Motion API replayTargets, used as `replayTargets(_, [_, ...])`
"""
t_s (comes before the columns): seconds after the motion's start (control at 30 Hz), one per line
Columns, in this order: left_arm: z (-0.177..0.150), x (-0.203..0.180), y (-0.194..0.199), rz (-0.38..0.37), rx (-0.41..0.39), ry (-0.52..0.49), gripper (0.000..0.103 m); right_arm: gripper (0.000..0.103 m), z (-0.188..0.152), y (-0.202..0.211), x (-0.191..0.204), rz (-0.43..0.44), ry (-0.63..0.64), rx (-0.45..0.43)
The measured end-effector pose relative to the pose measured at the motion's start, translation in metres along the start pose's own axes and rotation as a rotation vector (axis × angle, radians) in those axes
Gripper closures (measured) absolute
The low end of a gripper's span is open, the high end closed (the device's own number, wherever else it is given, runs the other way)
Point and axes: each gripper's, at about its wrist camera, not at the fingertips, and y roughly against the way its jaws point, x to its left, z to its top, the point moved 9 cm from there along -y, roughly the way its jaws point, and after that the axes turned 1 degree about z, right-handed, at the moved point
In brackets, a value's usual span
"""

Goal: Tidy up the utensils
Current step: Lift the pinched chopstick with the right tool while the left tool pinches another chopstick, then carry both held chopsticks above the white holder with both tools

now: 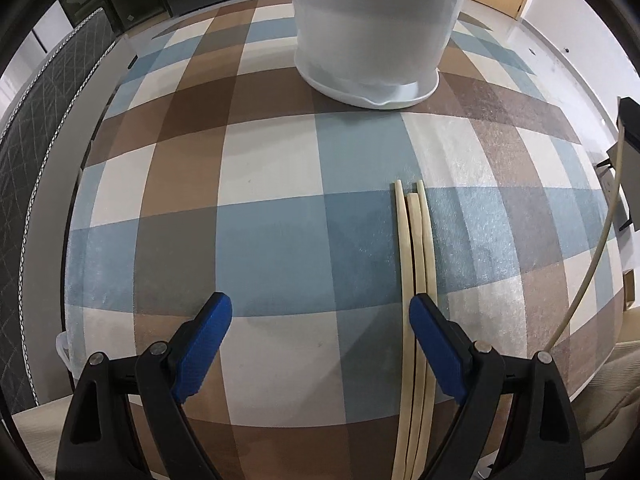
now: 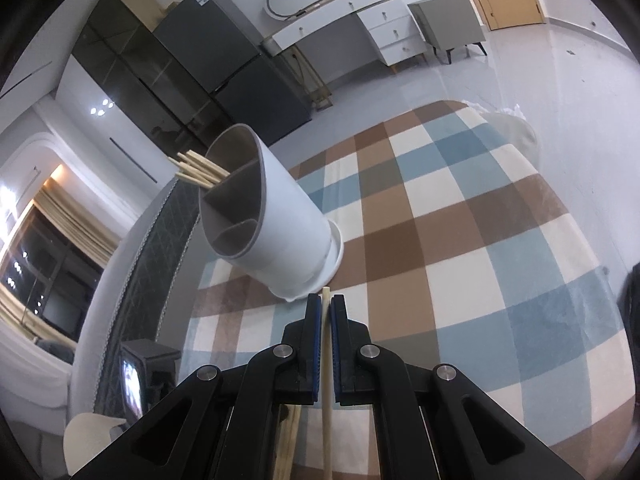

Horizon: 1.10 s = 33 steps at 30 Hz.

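Checked cloth in blue, brown and cream covers the counter (image 1: 280,240), and from my left wrist I look down on it with my left hand-held gripper (image 1: 320,340) spread wide, nothing between its blue pads. Three pale chopsticks (image 1: 416,248) lie side by side on the cloth just inside the right-hand pad, running toward me, and the white utensil holder (image 1: 372,28) stands well beyond them at the far edge of the view. From my right wrist, my right hand-held gripper (image 2: 327,312) is clamped on a single chopstick (image 2: 326,360), its tip poking out just ahead of the pads, short of the holder (image 2: 280,232), which has grey dividers inside. One far compartment already carries a bunch of chopsticks (image 2: 198,168). So I judge the sorting partly done: this stick still needs dropping in, then the three on the cloth.
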Motion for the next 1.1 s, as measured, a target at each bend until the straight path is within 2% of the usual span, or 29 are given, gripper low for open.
replayTargets(0.3, [0.009,-0.004,-0.003,0.013,0.003,-0.027,0.016,0.099,0.003,0.004,-0.003,-0.004,-0.007,-0.016])
replayTargets(0.4, [0.016,-0.012,-0.003,-0.009,-0.010,-0.047,0.025,0.099,0.003,0.003,-0.003,-0.004,-0.001,-0.019])
replayTargets(0.5, [0.023,-0.030,-0.003,-0.042,-0.010,-0.102,0.048,0.099,0.003,0.003,-0.003,-0.007,0.001,-0.018])
replayTargets(0.57, [0.029,-0.043,-0.001,-0.058,-0.001,-0.148,0.078,0.099,0.003,0.002,-0.005,-0.011,-0.002,-0.016])
replayTargets(0.67, [0.036,-0.057,-0.002,-0.086,0.016,-0.181,0.101,0.099,0.003,0.000,-0.007,-0.017,-0.008,-0.013])
replayTargets(0.83, [0.053,-0.060,-0.005,-0.131,0.000,-0.148,0.103,0.099,0.005,-0.002,-0.007,-0.029,0.005,-0.007])
replayTargets(0.97, [0.066,-0.049,0.013,-0.171,-0.086,-0.072,0.103,0.099,0.003,0.000,0.000,-0.033,0.035,-0.013])
replayTargets(1.1, [0.075,-0.042,0.045,-0.194,-0.204,-0.043,0.103,0.099,-0.002,0.005,0.010,-0.033,0.081,-0.021])
